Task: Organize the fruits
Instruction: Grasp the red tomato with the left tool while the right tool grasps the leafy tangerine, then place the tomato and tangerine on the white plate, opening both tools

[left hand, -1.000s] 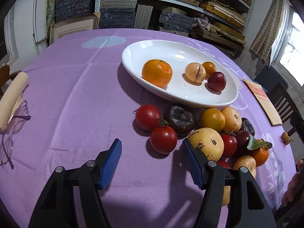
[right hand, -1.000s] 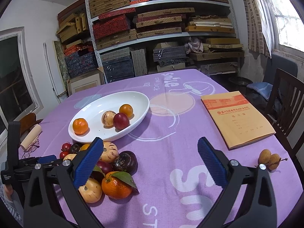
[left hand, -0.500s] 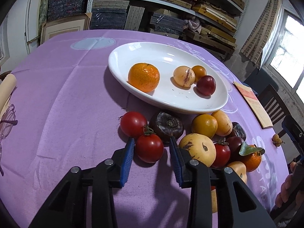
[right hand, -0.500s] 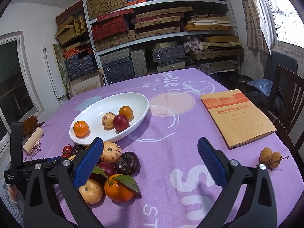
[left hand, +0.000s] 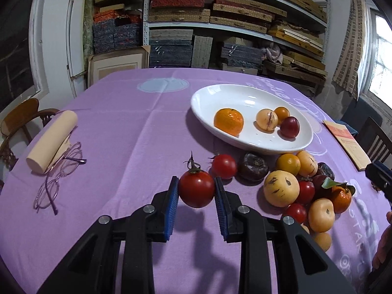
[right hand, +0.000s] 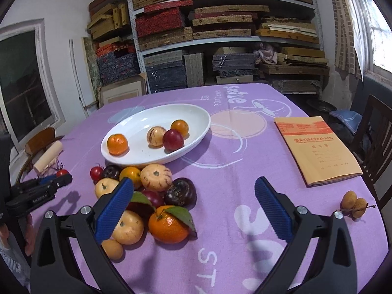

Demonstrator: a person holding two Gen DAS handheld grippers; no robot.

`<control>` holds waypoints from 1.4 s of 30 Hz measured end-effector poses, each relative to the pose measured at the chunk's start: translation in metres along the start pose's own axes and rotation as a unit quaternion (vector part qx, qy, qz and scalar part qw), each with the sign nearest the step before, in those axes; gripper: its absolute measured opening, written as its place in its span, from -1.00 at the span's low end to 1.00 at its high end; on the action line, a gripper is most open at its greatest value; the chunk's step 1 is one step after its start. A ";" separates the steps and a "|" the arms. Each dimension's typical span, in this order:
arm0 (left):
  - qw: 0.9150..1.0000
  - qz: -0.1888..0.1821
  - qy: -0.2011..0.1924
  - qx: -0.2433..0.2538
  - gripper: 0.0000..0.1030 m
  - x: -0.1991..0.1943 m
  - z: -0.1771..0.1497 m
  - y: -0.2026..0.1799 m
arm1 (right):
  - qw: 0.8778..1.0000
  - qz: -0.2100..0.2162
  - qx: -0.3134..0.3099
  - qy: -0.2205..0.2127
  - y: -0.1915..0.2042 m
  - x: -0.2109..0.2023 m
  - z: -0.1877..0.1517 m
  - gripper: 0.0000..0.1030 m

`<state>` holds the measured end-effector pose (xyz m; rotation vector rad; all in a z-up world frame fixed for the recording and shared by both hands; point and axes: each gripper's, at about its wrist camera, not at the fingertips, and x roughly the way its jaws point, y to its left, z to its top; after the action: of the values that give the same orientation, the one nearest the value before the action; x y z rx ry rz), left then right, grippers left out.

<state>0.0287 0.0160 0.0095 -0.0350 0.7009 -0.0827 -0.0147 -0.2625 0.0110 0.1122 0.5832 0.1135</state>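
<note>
Now your left gripper [left hand: 196, 193] clamps its ribbed blue pads on a smooth round tomato [left hand: 196, 188], raised above the purple desk [left hand: 122, 147] beside the fruit pile; your right gripper [right hand: 193, 210] gapes wide over a leafy tangerine [right hand: 167, 224].

Left wrist view: lower half of the red tomato [left hand: 196, 189] sits between the blue pads, its contact faces masked. Right gripper [left hand: 378, 178] is cut by the frame edge at 3 o'clock, only a black-blue tip shows. A hand [left hand: 382, 250] is clipped at 4 o'clock. Small fruit [left hand: 322, 241] half hidden behind the gripper arm. Right wrist view: left blue pad covers part of the fruit pile [right hand: 147, 196]; booklet [right hand: 316, 147] print too small to read.
</note>
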 end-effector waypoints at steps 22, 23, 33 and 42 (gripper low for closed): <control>1.000 -0.022 0.013 -0.011 -0.43 -0.002 -0.012 0.008 | 0.993 -0.001 -0.032 0.111 0.014 0.040 -0.020 0.24; 1.000 -0.022 0.013 -0.011 -0.44 -0.002 -0.012 0.008 | 0.993 0.005 -0.032 0.116 0.015 0.042 -0.020 0.18; 1.000 -0.022 0.013 -0.013 -0.43 -0.002 -0.012 0.008 | 0.994 0.014 -0.028 0.108 0.014 0.039 -0.020 -0.09; 0.999 -0.035 0.011 0.006 -0.43 0.020 0.038 0.001 | 0.997 0.021 -0.035 0.067 0.009 0.040 0.046 -0.08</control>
<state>0.0682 0.0152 0.0256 -0.0476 0.7208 -0.1549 0.0433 -0.2513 0.0289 0.0495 0.7098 0.1822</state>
